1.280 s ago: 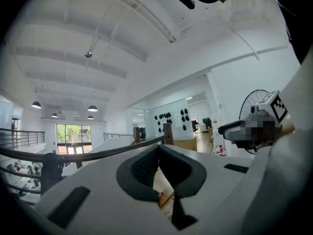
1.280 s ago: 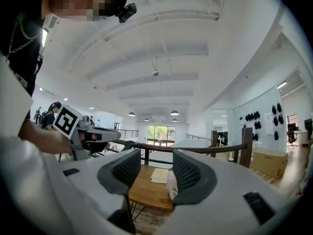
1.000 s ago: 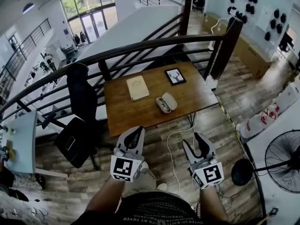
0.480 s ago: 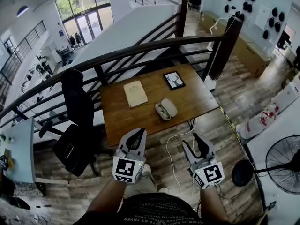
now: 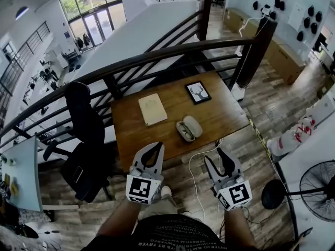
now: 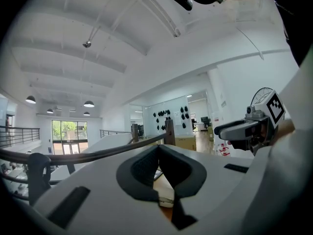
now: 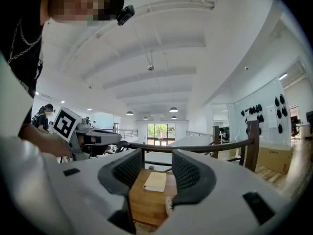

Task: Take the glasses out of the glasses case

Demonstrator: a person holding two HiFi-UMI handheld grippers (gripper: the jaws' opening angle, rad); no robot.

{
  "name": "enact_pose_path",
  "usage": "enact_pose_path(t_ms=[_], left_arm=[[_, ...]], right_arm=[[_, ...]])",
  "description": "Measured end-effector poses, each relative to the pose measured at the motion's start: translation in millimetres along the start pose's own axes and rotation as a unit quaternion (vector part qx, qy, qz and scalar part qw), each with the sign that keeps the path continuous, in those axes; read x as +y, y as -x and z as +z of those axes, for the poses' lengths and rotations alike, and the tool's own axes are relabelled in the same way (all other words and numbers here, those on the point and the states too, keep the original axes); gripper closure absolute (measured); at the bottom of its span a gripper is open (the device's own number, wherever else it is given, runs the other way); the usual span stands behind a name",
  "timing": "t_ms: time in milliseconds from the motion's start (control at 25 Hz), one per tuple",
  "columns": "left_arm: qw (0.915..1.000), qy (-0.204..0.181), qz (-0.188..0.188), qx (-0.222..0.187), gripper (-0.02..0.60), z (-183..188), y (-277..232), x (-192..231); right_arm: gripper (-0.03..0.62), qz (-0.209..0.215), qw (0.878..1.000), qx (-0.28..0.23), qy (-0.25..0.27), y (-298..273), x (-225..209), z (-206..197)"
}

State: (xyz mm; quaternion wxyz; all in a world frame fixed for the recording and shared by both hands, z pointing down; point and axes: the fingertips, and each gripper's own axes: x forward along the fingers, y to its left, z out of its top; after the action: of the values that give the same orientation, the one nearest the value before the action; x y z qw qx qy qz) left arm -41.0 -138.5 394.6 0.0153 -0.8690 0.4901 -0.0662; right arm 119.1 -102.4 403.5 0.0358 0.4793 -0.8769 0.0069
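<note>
An open pale glasses case [image 5: 188, 128] lies on the wooden table [image 5: 136, 140], with the glasses in its left half. In the right gripper view the case [image 7: 168, 205] peeks out beside the right jaw. Both grippers hang over the floor, short of the table's near edge, and point at it. My left gripper [image 5: 156, 147] has its tips touching and holds nothing; in its own view the left gripper [image 6: 157, 150] shows both pads meeting. My right gripper [image 5: 219, 157] stands open and empty, as the right gripper [image 7: 157, 155] also shows in its own view.
A cream book [image 5: 152, 109] and a small framed deer picture [image 5: 198, 92] lie farther back on the table. A black office chair [image 5: 86, 135] stands to its left, and a dark railing [image 5: 157, 56] runs behind. A white cable [image 5: 201, 156] trails on the floor; a fan [image 5: 319, 184] stands at the right.
The person has stepped toward the table, so both grippers are closer to its near edge. Their jaws look unchanged.
</note>
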Motion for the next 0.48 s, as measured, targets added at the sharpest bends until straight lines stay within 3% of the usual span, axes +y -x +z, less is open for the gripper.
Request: enact_pose_path(t_ms=[480], left_arm=[[0.9996,-0.003,-0.027,0.0,0.555,3,-57,36]], right_arm=[[0.416,-0.011,1.0,0.0,0.002,-63,-26,8]])
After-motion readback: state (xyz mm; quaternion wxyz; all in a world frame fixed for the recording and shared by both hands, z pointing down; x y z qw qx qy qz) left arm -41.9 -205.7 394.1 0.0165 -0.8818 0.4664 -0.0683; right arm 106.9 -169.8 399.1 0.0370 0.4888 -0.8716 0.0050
